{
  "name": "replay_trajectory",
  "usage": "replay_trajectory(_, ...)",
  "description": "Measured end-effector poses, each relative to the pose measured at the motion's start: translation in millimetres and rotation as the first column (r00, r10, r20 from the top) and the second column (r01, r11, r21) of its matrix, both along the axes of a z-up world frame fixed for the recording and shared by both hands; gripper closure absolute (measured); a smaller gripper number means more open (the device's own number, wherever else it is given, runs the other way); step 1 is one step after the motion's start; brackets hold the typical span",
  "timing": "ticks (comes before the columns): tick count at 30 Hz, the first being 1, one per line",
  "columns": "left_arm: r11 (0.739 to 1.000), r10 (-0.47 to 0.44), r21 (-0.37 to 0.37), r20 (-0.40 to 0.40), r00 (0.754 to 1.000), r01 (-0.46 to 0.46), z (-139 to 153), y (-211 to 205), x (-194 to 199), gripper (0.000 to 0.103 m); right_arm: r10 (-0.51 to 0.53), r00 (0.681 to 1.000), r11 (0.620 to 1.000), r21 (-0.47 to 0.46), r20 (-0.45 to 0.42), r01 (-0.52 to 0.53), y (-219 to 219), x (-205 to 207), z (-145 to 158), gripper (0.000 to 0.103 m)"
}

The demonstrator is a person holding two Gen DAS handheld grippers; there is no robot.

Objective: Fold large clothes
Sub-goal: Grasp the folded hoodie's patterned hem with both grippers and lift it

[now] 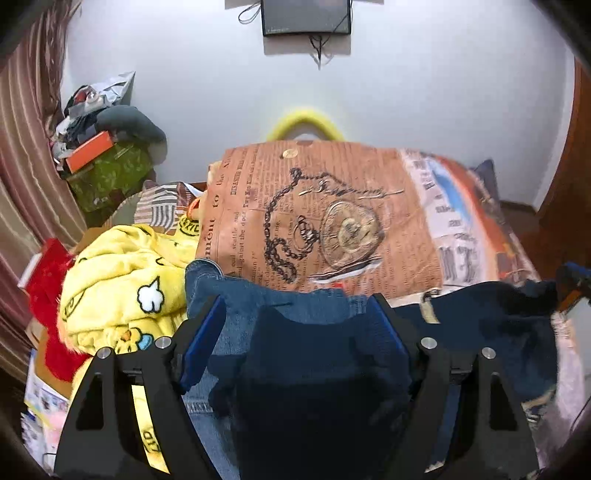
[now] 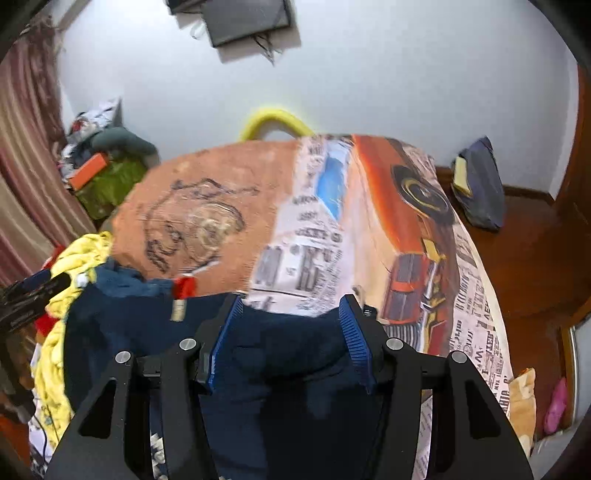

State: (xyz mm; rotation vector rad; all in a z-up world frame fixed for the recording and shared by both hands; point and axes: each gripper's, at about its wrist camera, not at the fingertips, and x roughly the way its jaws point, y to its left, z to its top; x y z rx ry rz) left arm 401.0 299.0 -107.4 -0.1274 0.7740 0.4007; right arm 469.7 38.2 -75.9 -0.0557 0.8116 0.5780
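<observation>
At the far left of your left wrist view, a striped curtain (image 1: 26, 122) is hanging beside a pile of clutter topped by an orange box (image 1: 88, 150). Below it, a red fluffy cloth (image 1: 46, 291) is lying against a yellow cartoon-print blanket (image 1: 118, 280).

Moving right, you are holding your left gripper (image 1: 297, 332) with its blue pads spread wide. A thick fold of the dark navy garment (image 1: 317, 376) is filling the space between them and bunching against both pads, so you appear to be gripping it. A blue denim piece (image 1: 236, 295) is lying just behind and under the navy cloth. Beyond both, the bed is showing a printed bedsheet (image 1: 325, 221) with newspaper text and a pocket watch drawing. A yellow curved bar (image 1: 304, 118) is rising behind the bed against the white wall, with a dark screen (image 1: 306, 16) mounted above.

In your right wrist view, the same navy garment (image 2: 280, 354) is stretching from the yellow blanket (image 2: 70, 266) at the left across to your right gripper (image 2: 291, 332). Its pads are standing moderately apart, closed on a bunched edge of the navy cloth. To the right, the bedsheet (image 2: 406, 236) is showing an orange car print, and a dark blue bag (image 2: 480, 184) is leaning on the wooden floor by the wall.
</observation>
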Motion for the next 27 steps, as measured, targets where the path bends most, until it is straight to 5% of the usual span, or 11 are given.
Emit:
replay_trajectory(6, 0.991, -0.116, -0.061, -0.021, 0.993, 0.115, -8.5, -31.3, -30.2, 0.025, 0.142, 0.990, 0.990, 0.007, -0.010, -0.142, 13.7, -50.2, -2.7, 0.052)
replay_trajectory(10, 0.971, -0.208, -0.133, -0.051, 0.977, 0.200, -33.0, -55.7, -43.1, 0.024, 0.248, 0.967, 0.967, -0.040, -0.058, -0.250, 33.4, -72.2, -25.8, 0.052)
replay_trajectory(13, 0.970, -0.225, -0.120, -0.102, 0.969, 0.213, -55.9, -67.0, -45.2, 0.023, 0.253, 0.962, 0.958, -0.115, -0.099, -0.263, 43.2, -71.3, -54.2, 0.052)
replay_trajectory(17, 0.979, -0.189, -0.111, -0.158, 0.969, 0.173, -91.1, -58.1, -48.9, 0.018, 0.184, 0.973, 0.968, -0.144, -0.138, -0.204, 31.1, -47.6, -79.3, 0.052)
replay_trajectory(20, 0.984, -0.156, -0.107, -0.125, 0.980, 0.143, -92.1, -41.8, -62.1, 0.016, 0.125, 0.977, 0.987, -0.076, -0.171, -0.139, 2.0, -20.3, -86.8, 0.057)
replay_trajectory(23, 0.996, -0.086, -0.033, -0.143, 0.986, 0.082, -90.7, -26.6, -75.7, 0.016, 0.118, 0.969, 0.993, 0.013, -0.216, -0.118, -21.2, -6.8, -87.4, 0.072)
replay_trajectory(27, 0.998, 0.007, -0.064, -0.141, 0.990, -0.016, -89.2, 1.1, -102.7, 0.016, 0.075, 0.972, 0.997, 0.010, -0.222, -0.075, -33.6, -10.1, -79.7, 0.070)
